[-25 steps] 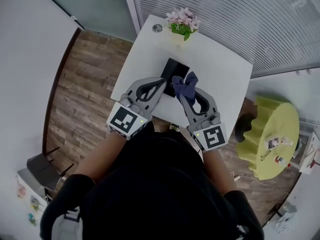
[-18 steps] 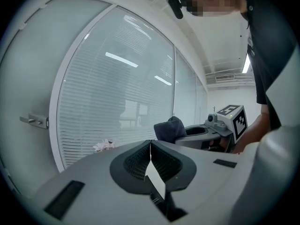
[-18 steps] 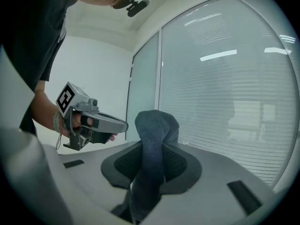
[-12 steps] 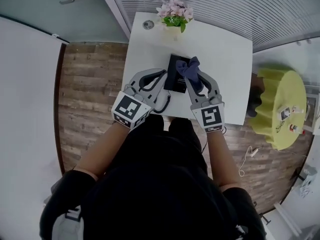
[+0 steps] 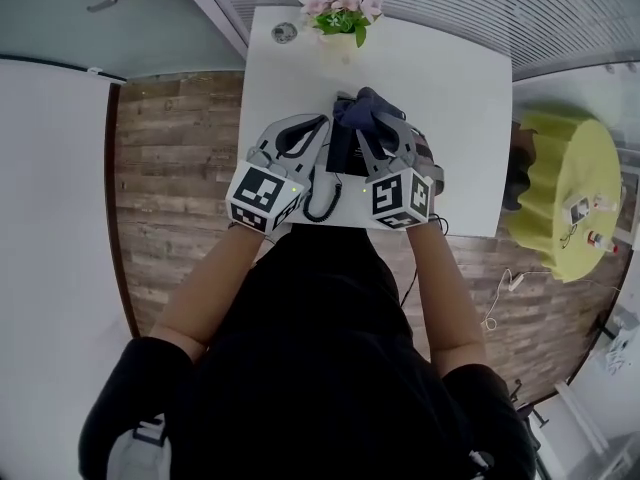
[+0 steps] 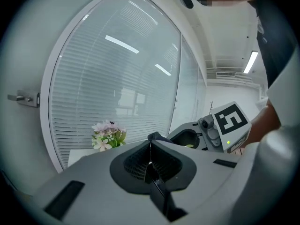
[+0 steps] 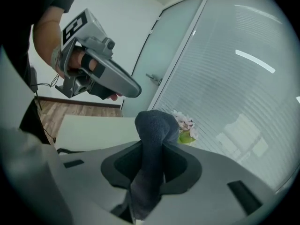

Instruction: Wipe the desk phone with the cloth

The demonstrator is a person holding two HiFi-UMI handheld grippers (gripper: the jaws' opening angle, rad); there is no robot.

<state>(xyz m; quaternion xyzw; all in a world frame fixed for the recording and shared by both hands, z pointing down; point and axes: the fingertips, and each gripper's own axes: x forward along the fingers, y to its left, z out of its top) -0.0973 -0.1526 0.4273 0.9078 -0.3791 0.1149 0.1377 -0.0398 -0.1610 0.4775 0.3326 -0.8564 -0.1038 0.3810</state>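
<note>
Desk phone (image 5: 341, 151) lies mid-surface (image 5: 460, 98), long axis running away from you toward far edge. Your right claw (image 5: 370, 133) hangs just above it, clamped on dark blue cloth (image 5: 362, 106). Left claw (image 6: 150, 159), jaws pressed together, nothing held, flanks phone's left side. Right is nearer: cloth goes straight down.

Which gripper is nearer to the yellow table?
Right. The right gripper, holding the cloth, is over the desk half beside the yellow table; the left gripper is beyond it, farther away.
</note>
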